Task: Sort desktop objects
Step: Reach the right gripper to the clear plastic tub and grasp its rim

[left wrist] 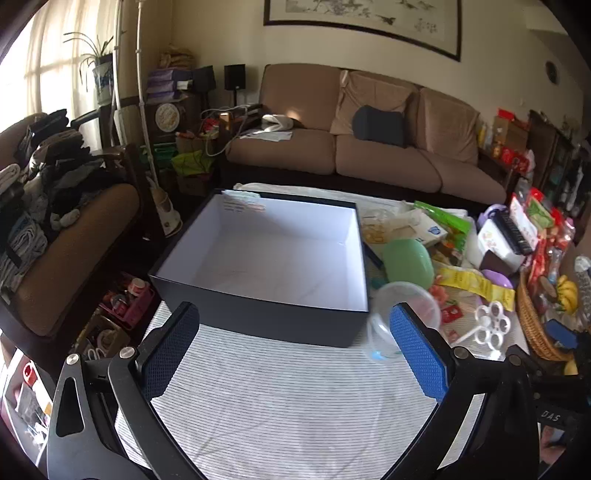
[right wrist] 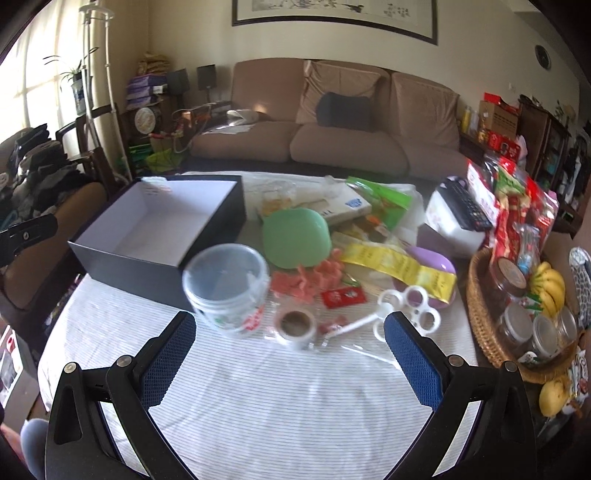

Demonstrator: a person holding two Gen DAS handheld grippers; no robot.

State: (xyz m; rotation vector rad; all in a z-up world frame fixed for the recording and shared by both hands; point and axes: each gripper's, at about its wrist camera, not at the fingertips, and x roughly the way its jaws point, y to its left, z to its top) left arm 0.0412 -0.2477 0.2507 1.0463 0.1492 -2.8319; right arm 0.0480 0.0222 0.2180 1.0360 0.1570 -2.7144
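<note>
I am holding both spread and empty — left hand-held gripper [left wrist: 293, 345] facing the dark box [left wrist: 266, 314], right hand-held gripper [right wrist: 290, 354] facing the plastic tub [right wrist: 227, 291] and tape roll [right wrist: 296, 326].

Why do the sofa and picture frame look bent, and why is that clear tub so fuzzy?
Both wrist views are fisheye, so the sofa and picture frame bow near the edges. In the right wrist view the clear tub is smeared, probably motion blur. In the left wrist view the window is blown out.
</note>
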